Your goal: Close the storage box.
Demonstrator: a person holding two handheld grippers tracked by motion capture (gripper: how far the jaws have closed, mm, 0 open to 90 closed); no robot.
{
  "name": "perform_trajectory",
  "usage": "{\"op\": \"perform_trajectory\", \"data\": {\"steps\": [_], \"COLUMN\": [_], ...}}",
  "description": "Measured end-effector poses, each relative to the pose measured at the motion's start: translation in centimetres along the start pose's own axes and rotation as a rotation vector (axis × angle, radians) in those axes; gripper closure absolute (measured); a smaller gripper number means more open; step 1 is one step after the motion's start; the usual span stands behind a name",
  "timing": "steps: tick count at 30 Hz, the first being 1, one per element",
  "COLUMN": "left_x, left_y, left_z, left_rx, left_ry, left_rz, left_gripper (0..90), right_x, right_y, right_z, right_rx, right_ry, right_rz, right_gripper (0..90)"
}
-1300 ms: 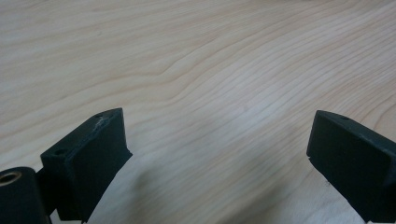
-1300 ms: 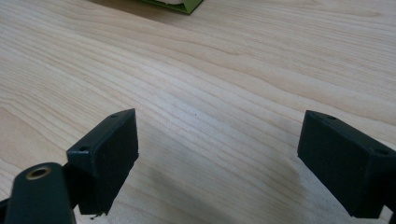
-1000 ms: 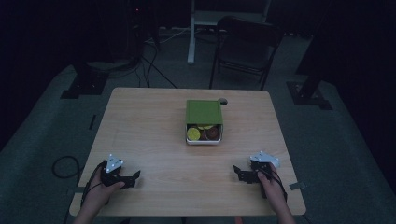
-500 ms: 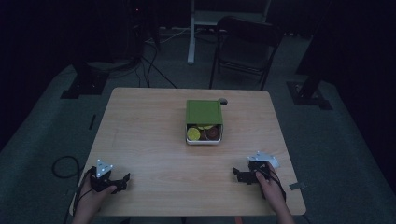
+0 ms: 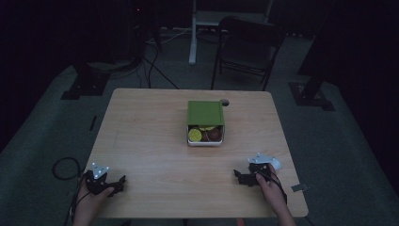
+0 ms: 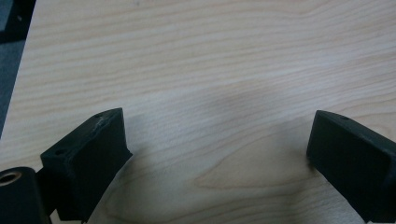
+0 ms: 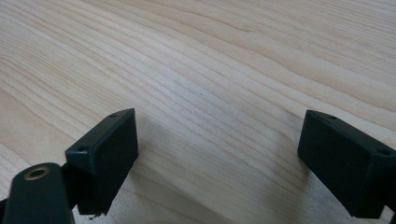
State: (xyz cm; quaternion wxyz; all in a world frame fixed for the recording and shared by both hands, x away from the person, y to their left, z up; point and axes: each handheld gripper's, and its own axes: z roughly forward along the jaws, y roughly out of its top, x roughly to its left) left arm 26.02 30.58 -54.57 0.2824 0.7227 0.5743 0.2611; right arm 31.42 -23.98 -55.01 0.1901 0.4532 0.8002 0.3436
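A white box (image 5: 205, 141) with a green lid (image 5: 205, 113) slid halfway back sits at the middle of the wooden table (image 5: 150, 136). Inside it lie a yellow round piece (image 5: 195, 135) and a brown one (image 5: 213, 134). My left gripper (image 5: 120, 183) rests at the table's near left corner, held by a hand. Its jaws stand wide apart over bare wood (image 6: 215, 140) in the left gripper view. My right gripper (image 5: 238, 177) lies near the front right, open too, with only wood grain (image 7: 219, 116) between its jaws.
A small dark round thing (image 5: 225, 102) lies on the table just behind the box. A folding chair (image 5: 244, 52) stands beyond the far edge. A cable loop (image 5: 63, 167) lies on the floor at the left, and a small tag (image 5: 299, 188) at the right.
My left gripper has drawn back toward the near left corner of the table. The right gripper has barely shifted. The box is unmoved.
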Motion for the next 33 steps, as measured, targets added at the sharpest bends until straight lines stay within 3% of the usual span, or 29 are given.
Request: {"op": "perform_trajectory", "data": {"steps": [6, 13, 23, 33], "left_x": [0.03, -0.15, -0.37, -0.4], "left_y": [0.0, 0.06, 0.31, 0.37], "left_z": [0.08, 0.13, 0.42, 0.47], "left_rx": [0.018, 0.021, 0.031, 0.035], "left_ry": [0.001, 0.015, 0.102, 0.106], "left_rz": [-0.06, -0.079, -0.172, -0.175], "left_gripper": [5.4, 5.2, 2.2, 1.2], "right_x": [0.0, -0.01, 0.0, -0.01], "right_y": [0.0, 0.0, 0.0, 0.0], "right_z": [0.0, 0.01, 0.01, 0.01], "right_rx": [0.0, 0.0, 0.0, 0.0], "right_ry": [0.0, 0.0, 0.0, 0.0], "right_rz": [0.0, 0.001, 0.0, 0.0], "right_gripper": [11.8, 11.8, 11.8, 11.8]}}
